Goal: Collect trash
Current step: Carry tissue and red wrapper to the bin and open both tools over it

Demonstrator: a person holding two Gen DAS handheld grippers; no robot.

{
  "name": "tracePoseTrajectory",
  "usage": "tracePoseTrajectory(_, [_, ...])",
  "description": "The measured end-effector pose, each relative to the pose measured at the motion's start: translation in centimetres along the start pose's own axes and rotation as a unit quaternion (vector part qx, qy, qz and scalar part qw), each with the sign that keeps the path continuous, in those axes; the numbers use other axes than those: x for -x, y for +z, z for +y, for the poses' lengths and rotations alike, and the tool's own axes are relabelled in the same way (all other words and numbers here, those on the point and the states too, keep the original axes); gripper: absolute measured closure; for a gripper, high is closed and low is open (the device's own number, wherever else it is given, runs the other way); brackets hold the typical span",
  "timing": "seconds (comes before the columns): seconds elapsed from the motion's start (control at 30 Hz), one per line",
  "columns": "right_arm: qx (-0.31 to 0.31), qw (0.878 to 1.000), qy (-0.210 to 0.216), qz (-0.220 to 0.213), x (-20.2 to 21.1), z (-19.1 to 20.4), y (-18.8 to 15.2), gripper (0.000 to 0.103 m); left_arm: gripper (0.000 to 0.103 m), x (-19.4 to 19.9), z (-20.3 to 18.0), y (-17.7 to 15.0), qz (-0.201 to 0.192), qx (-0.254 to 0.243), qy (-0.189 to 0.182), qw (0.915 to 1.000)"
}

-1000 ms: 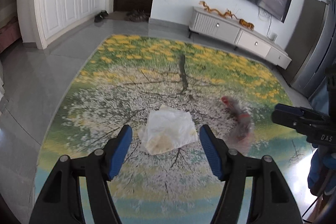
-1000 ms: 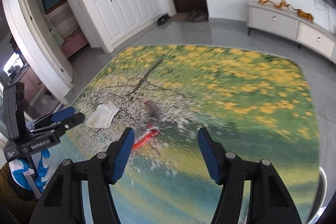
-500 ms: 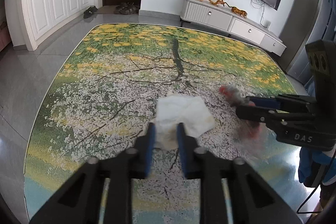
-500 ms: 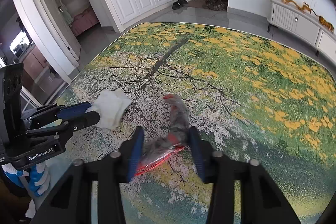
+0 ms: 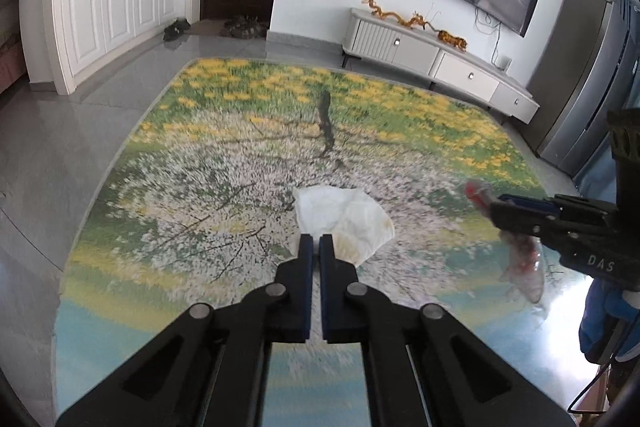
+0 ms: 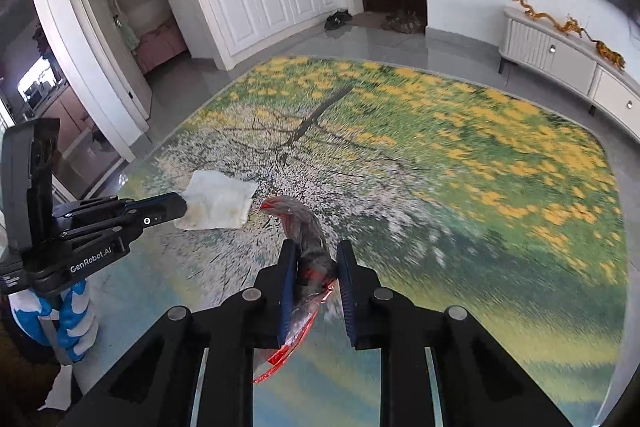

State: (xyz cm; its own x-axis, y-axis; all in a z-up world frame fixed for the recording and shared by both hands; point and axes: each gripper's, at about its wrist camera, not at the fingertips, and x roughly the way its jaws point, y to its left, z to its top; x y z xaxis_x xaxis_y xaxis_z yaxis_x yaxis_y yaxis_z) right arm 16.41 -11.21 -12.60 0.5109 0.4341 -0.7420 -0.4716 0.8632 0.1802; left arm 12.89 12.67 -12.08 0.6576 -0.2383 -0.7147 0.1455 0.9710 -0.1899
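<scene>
Left wrist view: your left gripper (image 5: 316, 241) has just clamped the white tissue (image 5: 344, 221), lifting it above the rug (image 5: 200, 187). Right wrist view: your right gripper (image 6: 316, 269) now pinches the red wrapper (image 6: 306, 231) beside the tissue; both pieces are collected.

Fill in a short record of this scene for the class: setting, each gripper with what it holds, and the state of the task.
setting: tree-and-flower printed rug on a grey tiled floor
left gripper: shut on the edge of a crumpled white paper napkin
right gripper: shut on a clear crinkled plastic wrapper with red print
task state: both pieces gripped; no bin in view
</scene>
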Motion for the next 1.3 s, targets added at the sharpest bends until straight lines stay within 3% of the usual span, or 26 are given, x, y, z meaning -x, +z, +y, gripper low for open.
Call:
tracePoseTrajectory(0.33, [-0.032,0.997,-0.032,-0.065,8.9,-1.8,-2.9,0.084,0.101,5.6,-3.5,1.0,-0.047,-0.021,0.0,0.9987])
tracePoseTrajectory(0.53, [-0.098,0.986,-0.074,-0.109,15.6,-6.9,-7.0,0.084,0.101,6.8,-8.9,2.1,-0.056,-0.066,-0.028,0.9958])
tracePoseTrajectory(0.7, [-0.175,0.967,-0.127,-0.135,20.7,-13.4,-12.3,0.084,0.101,6.1,-15.5,2.9,-0.045,-0.114,-0.071,0.9899])
tracePoseTrajectory(0.87, [-0.243,0.945,-0.162,-0.15,23.6,-19.0,-17.2,0.084,0.101,3.7,-24.2,3.3,-0.018,-0.174,-0.122,0.9769])
tracePoseTrajectory(1.0, [-0.292,0.927,-0.179,-0.154,24.5,-22.7,-20.5,0.084,0.101,0.8,-32.1,2.9,0.006,-0.232,-0.156,0.9602])
tracePoseTrajectory(1.1, [-0.322,0.915,-0.19,-0.155,24.5,-25.2,-22.0,0.084,0.101,-1.9,-37.2,2.1,0.029,-0.269,-0.169,0.9479])
tracePoseTrajectory(1.3, [-0.36,0.899,-0.202,-0.145,23.4,-29.8,-23.5,0.083,0.101,-7.9,-44.9,0.4,0.084,-0.298,-0.178,0.934])
